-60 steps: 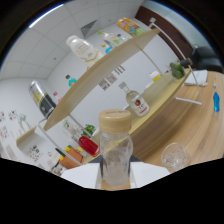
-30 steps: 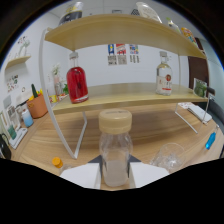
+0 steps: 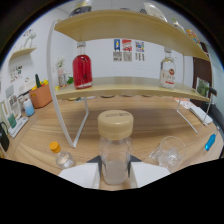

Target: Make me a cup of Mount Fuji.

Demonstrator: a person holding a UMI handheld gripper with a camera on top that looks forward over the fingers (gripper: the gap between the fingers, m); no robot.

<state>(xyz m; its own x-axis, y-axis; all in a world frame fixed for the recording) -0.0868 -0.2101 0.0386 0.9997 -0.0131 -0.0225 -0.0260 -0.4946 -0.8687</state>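
Wooden tabletop [image 3: 150, 127] fills the near ground, where a clear bottle with a tan lid [image 3: 115, 150] is clamped upright between the gripper [image 3: 114, 172] fingers. An empty glass [image 3: 171, 152] is seen just right of it, a small orange-capped bottle [image 3: 59, 154] to the left. Farther back, a red bottle [image 3: 82, 70] and a clear labelled bottle [image 3: 168, 72] are set on the shelf rack [image 3: 125, 87].

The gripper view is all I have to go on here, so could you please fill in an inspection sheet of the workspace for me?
Surface: wooden table, under a two-tier wooden shelf rack.
Job's things: clear bottle with tan cap between the fingers; both press on it. Red-liquid bottle and clear labelled bottle on the lower shelf. Empty glass on the table beside the fingers.
Clutter: small orange-capped bottle, orange pot with greenery, blue object.
Gripper: gripper shut on the capped bottle.
Cables: nothing seen.
Surroundings: white wall with small posters.
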